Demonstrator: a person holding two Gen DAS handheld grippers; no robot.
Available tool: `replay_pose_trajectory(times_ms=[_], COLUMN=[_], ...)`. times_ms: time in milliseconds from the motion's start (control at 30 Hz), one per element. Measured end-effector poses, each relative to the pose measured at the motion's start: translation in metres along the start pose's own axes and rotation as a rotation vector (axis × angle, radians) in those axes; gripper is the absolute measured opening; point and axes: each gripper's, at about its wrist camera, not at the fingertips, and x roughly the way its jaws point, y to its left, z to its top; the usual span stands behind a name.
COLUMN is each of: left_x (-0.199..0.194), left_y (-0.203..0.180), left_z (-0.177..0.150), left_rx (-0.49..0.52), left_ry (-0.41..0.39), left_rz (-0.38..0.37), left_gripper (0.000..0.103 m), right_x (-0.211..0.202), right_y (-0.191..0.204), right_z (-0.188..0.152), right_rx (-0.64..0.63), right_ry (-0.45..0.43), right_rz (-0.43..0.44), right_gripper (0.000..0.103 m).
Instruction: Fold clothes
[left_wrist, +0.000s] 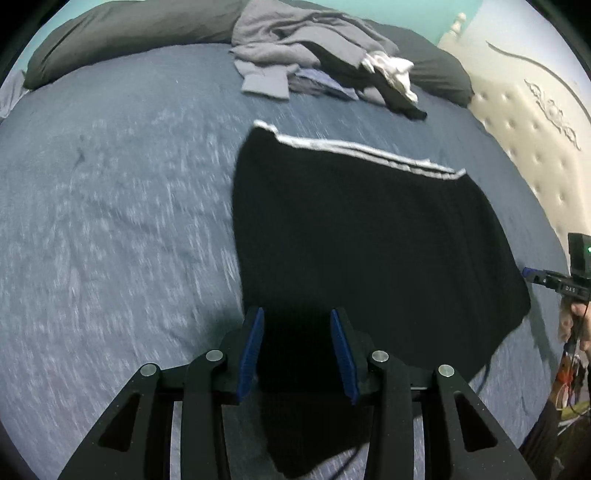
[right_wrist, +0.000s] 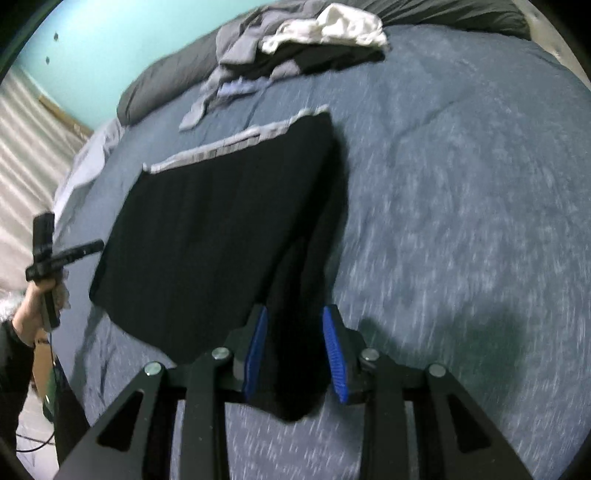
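Blue-grey bedding (left_wrist: 110, 221) fills both views, with dark pillows (left_wrist: 122, 33) along the far edge and a padded cream headboard (left_wrist: 535, 147) off to one side. Near the pillows sits a loose heap of unfolded clothes (left_wrist: 314, 55) — grey, black and white pieces tangled together. Closer in, the black garment (left_wrist: 369, 240) lies spread flat on the bed, its white-striped band (left_wrist: 369, 151) at the far end. It looks soft and light, likely to sag and crease if lifted from one point, so the near corners seem the best places to take hold. The left gripper (left_wrist: 297, 354) and right gripper (right_wrist: 295, 354) each hover over a near corner — jaws partly spread, black cloth between the blue pads but not pinched.
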Motion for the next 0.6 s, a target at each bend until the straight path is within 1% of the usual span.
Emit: replay_pose_trajectory(times_ms=[67, 133, 200, 233, 300, 367, 467, 500, 600], left_x=[0.003, 0.005, 0.007, 0.008, 0.012, 0.018, 0.026, 0.027, 0.031], left_y=[-0.005, -0.009, -0.011, -0.011, -0.012, -0.013, -0.01, -0.009, -0.006], left_z=[-0.008, -0.014, -0.018, -0.019, -0.02, -0.021, -0.023, -0.024, -0.024], left_rx=[0.015, 0.03, 0.036, 0.034, 0.035, 0.043, 0.03, 0.024, 0.009], left_ry=[0.014, 0.018, 0.024, 0.029, 0.039, 0.057, 0.076, 0.079, 0.083], left_rz=[0.022, 0.041, 0.051, 0.054, 0.071, 0.095, 0.108, 0.108, 0.106], left_gripper=[0.041, 0.041, 0.041, 0.041, 0.041, 0.041, 0.042, 0.043, 0.044], right_x=[0.008, 0.012, 0.018, 0.019, 0.02, 0.015, 0.001, -0.002, -0.005], right_y=[0.005, 0.01, 0.016, 0.018, 0.017, 0.015, 0.009, 0.004, -0.01], right_z=[-0.005, -0.007, -0.008, -0.009, -0.01, -0.011, -0.014, -0.014, -0.019], right_rx=[-0.004, -0.008, -0.03, -0.041, -0.024, 0.0, 0.033, 0.046, 0.084], right_ry=[0.035, 0.043, 0.053, 0.054, 0.047, 0.025, -0.016, -0.025, -0.023], right_rz=[-0.02, -0.018, -0.042, -0.057, -0.062, -0.067, -0.081, -0.086, -0.092], right_gripper=[0.032, 0.032, 0.031, 0.024, 0.007, 0.005, 0.004, 0.004, 0.004])
